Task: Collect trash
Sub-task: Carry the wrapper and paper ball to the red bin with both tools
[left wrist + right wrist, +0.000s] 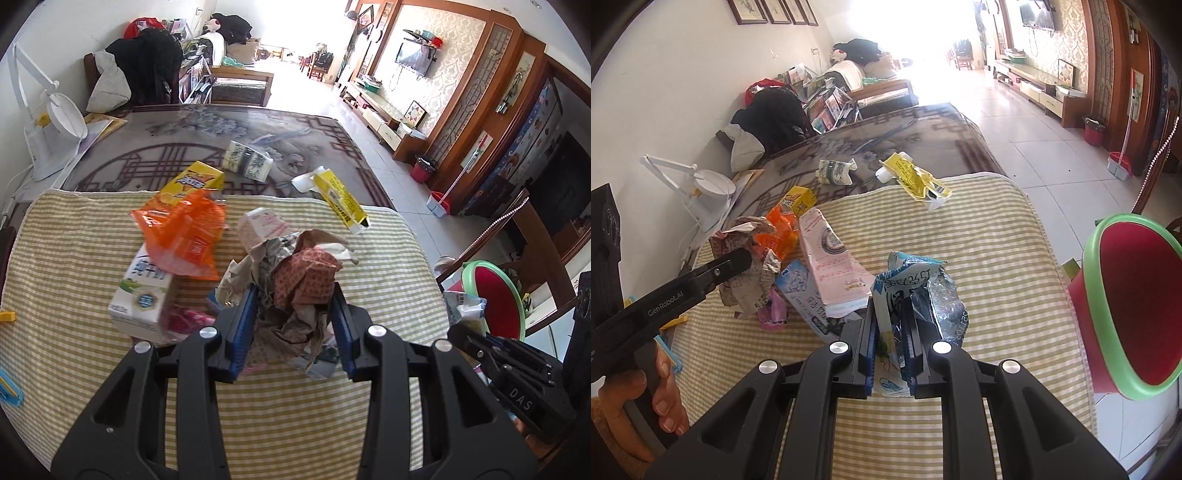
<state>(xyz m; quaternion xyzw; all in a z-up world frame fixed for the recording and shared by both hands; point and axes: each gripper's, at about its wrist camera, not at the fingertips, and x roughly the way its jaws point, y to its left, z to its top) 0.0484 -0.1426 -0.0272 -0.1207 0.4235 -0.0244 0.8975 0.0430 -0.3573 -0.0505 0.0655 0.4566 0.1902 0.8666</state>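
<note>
Left gripper (295, 295): closed on crumpled brown paper (299, 288), beside milk carton (142, 295). Right gripper (890, 310): clamped on blue-white foil pouch (905, 288), near red bin (1137, 314).

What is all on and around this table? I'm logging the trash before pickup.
paper wad: one, brown-red, in left tongs
blue wrapper: one, blue-silver, in right tongs
orange bag: one, on milk carton
milk carton: one, white, mat's left
pink carton: one, mat centre
yellow boxes: two, mat's far edge
patterned carton: one, white-green, beyond mat
bin: one, red, green rim, right of table
lamp: one, white, far left
left tongs: shut on wad
right tongs: shut on wrapper
</note>
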